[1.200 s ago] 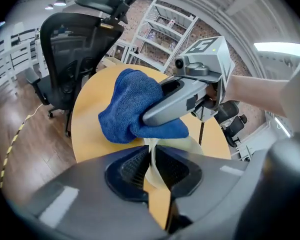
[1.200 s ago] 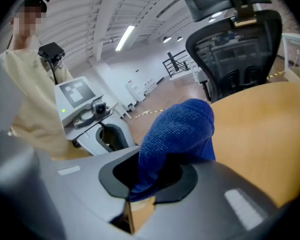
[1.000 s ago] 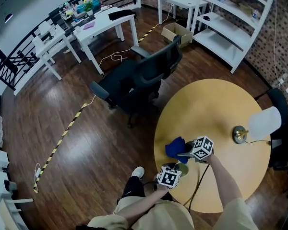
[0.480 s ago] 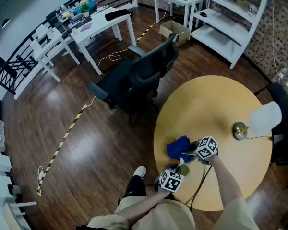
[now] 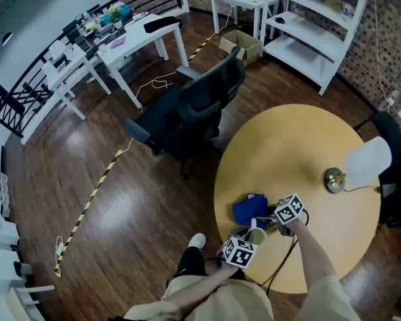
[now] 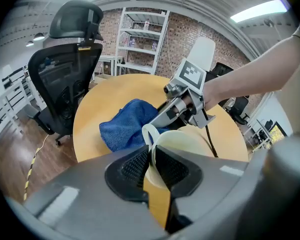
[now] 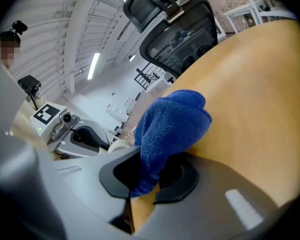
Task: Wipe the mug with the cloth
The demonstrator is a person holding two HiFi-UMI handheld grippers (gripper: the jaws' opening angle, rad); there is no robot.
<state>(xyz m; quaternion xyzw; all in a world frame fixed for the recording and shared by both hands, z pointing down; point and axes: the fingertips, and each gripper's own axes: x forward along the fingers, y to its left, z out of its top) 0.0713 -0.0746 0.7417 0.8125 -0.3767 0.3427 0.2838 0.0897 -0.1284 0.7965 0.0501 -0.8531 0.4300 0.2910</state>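
A cream mug [image 5: 255, 236] sits at the near edge of the round table, and my left gripper [image 5: 248, 241] is shut on its wall next to the handle. In the left gripper view the pads clamp the mug [image 6: 182, 144] at the left gripper [image 6: 151, 156]. A blue cloth [image 5: 248, 210] lies bunched just beyond the mug. My right gripper [image 5: 266, 219] is shut on one end of it. The right gripper view shows the cloth [image 7: 172, 124] pinched in the right gripper [image 7: 149, 171], with the mug's rim [image 7: 121, 145] just behind. The right gripper [image 6: 162, 120] reaches in over the cloth [image 6: 125, 126].
The yellow round table [image 5: 301, 146] carries a lamp with a white shade [image 5: 364, 162] at its right side. A black office chair [image 5: 194, 105] stands at the table's far left edge. A cable [image 5: 281, 253] trails from the right gripper. White shelves [image 5: 307, 39] and white desks [image 5: 120, 42] stand farther off.
My right gripper has sunk slightly and rolled, keeping the cloth in its jaws beside the mug. The left gripper holds the mug in about the same spot.
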